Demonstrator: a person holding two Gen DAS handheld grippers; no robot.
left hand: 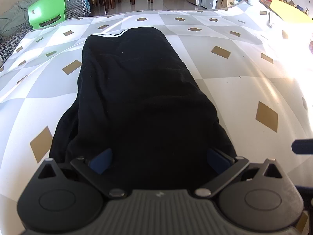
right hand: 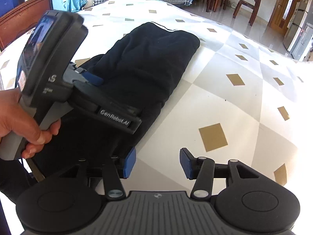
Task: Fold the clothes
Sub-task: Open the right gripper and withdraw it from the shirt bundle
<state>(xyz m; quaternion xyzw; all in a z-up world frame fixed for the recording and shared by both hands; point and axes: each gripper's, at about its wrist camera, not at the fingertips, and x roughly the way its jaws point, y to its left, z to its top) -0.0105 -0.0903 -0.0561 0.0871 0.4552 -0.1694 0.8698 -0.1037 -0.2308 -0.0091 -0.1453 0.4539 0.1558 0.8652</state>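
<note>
The black garment (left hand: 137, 98) lies folded into a long narrow strip on the bench (left hand: 244, 90), which is covered by a white-and-grey cloth with tan diamonds. A thin white stripe shows at the garment's far end.

Left gripper (left hand: 159, 161) – jaws spread wide over the near end of the garment, with the dark fabric lying between the blue pads (left hand: 101, 161); no pad visibly presses on it. In the right wrist view a hand (right hand: 21, 125) grips its handle.

Right gripper (right hand: 157, 163) – jaws partly open, holding nothing, above the bare bench just beside the garment's near right edge. A green chair (left hand: 48, 8) stands beyond the bench.
</note>
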